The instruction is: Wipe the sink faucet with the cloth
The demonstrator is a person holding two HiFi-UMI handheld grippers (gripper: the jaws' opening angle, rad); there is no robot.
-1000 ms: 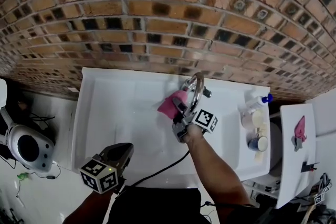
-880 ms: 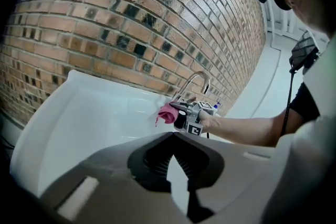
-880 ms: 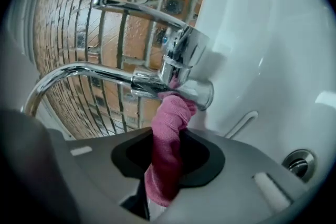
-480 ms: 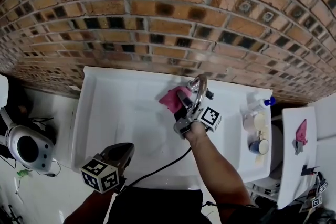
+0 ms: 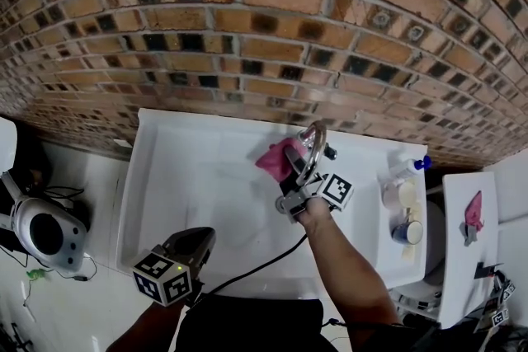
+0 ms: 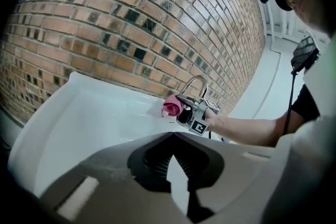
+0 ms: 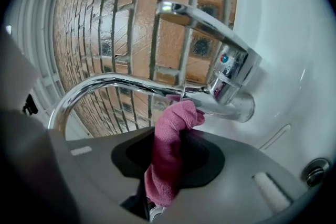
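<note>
Right gripper point(image 7: 168, 136) is clamped on the pink cloth point(image 7: 167, 157), which stands up out of the closed jaws in a bunched roll. Its top is pressed against the underside of the chrome faucet point(image 7: 131, 84), right where the spout leaves the body, under the lever with the red and blue dot. From my head camera the faucet sits at the far right of the white sink point(image 5: 190, 177), hard by the brick wall point(image 5: 247, 29). The cloth is on the spout's left side, hanging over the basin, with my arm reaching in from the near edge. Left gripper point(image 5: 200, 239) hovers over the sink's near left rim, well apart from the faucet. Its tips meet with nothing between them, and they point across the basin toward the other gripper. On the sink's right ledge, three containers run far to near: a bottle point(image 5: 410, 167) with a blue cap lying tilted, a pale round pot point(image 5: 399, 192) just beside it, and a darker blue pot point(image 5: 406, 228). What is inside any of them I cannot tell. Farther right, on a separate white top point(image 5: 466, 260), lies a small pink thing point(image 5: 473, 212), too small to make out.
</note>
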